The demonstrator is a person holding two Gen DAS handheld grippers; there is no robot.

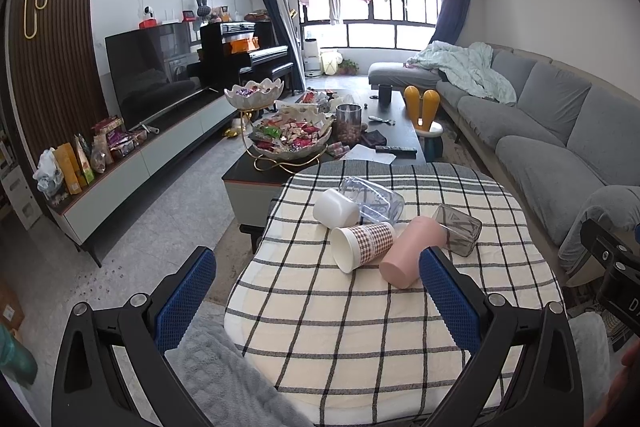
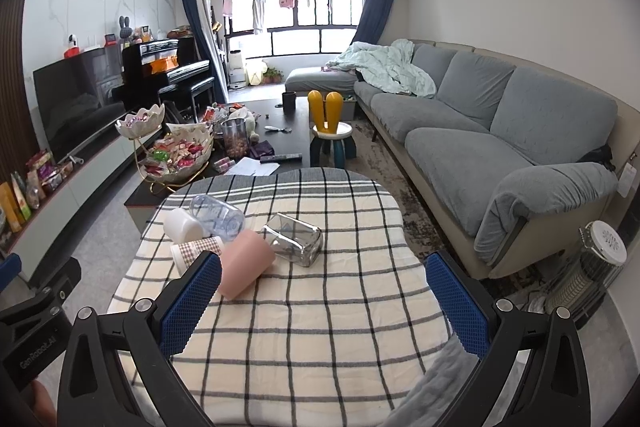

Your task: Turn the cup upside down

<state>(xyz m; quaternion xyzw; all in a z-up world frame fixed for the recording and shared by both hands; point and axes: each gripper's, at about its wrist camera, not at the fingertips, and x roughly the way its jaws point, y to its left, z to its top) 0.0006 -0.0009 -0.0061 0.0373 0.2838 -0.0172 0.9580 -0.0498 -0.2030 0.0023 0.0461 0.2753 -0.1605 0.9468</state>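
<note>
Several cups lie on their sides on a checked cloth [image 1: 360, 339] [image 2: 320, 327]: a pink cup [image 1: 408, 251] [image 2: 246, 263], a plaid paper cup [image 1: 362, 245] [image 2: 192, 251], a white cup [image 1: 335, 207] [image 2: 182, 225], a clear bluish cup [image 1: 376, 203] [image 2: 220, 215] and a smoky glass cup [image 1: 460, 229] [image 2: 294, 239]. My left gripper [image 1: 318, 301] is open and empty, short of the cups, its right finger beside the pink cup. My right gripper [image 2: 324, 303] is open and empty, its left finger in front of the pink and plaid cups.
A dark coffee table [image 1: 400, 107] with candy bowls [image 1: 292, 139] and a jar stands beyond the cloth. A grey sofa [image 2: 500, 131] runs along the right. A TV stand [image 1: 168, 143] runs along the left. A small heater [image 2: 588, 267] stands at the right.
</note>
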